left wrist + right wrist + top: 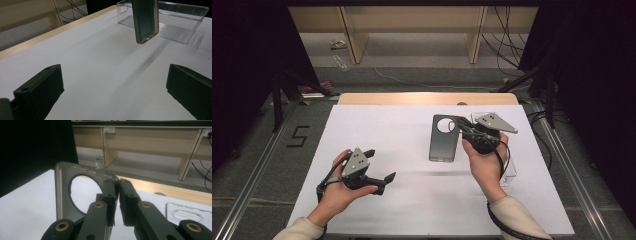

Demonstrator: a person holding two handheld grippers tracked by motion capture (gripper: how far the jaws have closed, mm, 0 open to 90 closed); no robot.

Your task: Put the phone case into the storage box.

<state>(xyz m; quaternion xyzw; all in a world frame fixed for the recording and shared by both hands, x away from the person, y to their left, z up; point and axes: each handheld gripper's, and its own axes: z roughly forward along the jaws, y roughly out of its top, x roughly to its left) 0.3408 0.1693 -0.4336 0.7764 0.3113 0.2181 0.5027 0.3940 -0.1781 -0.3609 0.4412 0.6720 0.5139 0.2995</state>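
A grey, see-through phone case (443,142) with a big round camera hole hangs above the white table top (412,200), its shadow lying on the sheet below. My right gripper (458,122) is shut on the case's top corner beside the hole. In the right gripper view, the pads (110,195) pinch the case's (65,190) thin edge. My left gripper (381,164) is held low at the front left, well apart from the case, jaws open with nothing between them. From the left gripper view, the case (146,21) dangles upright ahead of the open left gripper (113,82).
A clear plastic tray (511,170) lies on the table under my right hand and shows behind the case in the left gripper view (180,27). The table's wooden far edge (427,98) borders the white sheet. Wooden shelving and cables stand on the floor beyond.
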